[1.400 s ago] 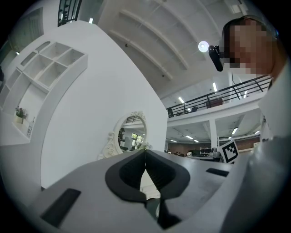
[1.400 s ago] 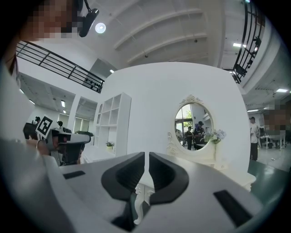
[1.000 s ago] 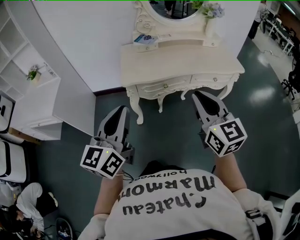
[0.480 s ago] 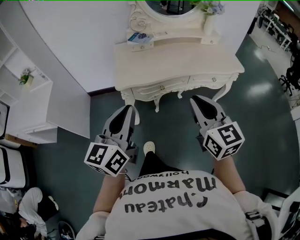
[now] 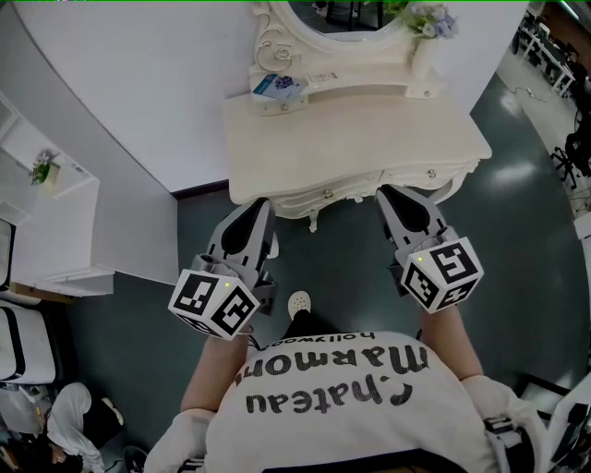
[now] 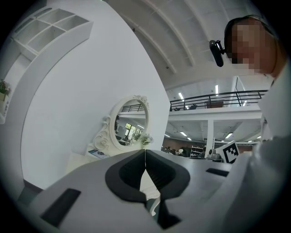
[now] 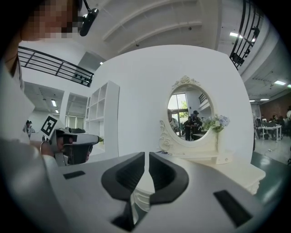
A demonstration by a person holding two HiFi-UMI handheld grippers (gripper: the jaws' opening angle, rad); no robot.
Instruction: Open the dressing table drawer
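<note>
The cream dressing table (image 5: pixel 360 129) stands against the white wall, its oval mirror (image 5: pixel 337 14) at the back. Two drawer fronts show under the top's front edge, each with a small knob: one near the middle (image 5: pixel 326 194), one to the right (image 5: pixel 430 173). Both drawers look closed. My left gripper (image 5: pixel 261 204) is shut and empty, its tips just short of the table's front left corner. My right gripper (image 5: pixel 389 191) is also shut and empty, between the two knobs and close to the drawer fronts. The mirror (image 6: pixel 129 122) shows ahead in the left gripper view and, as mirror (image 7: pixel 188 113), in the right gripper view.
On the tabletop lie a small printed box (image 5: pixel 277 85) and a vase of flowers (image 5: pixel 427 37). A white shelf unit (image 5: pixel 55 212) stands to the left beside the curved white wall (image 5: pixel 138 83). The person's shoe (image 5: pixel 298 302) is on the dark floor below the table.
Both grippers have moved forward toward the dressing table, still shut. Their tips now reach its front edge, and the table sits closer and larger in the head view.
</note>
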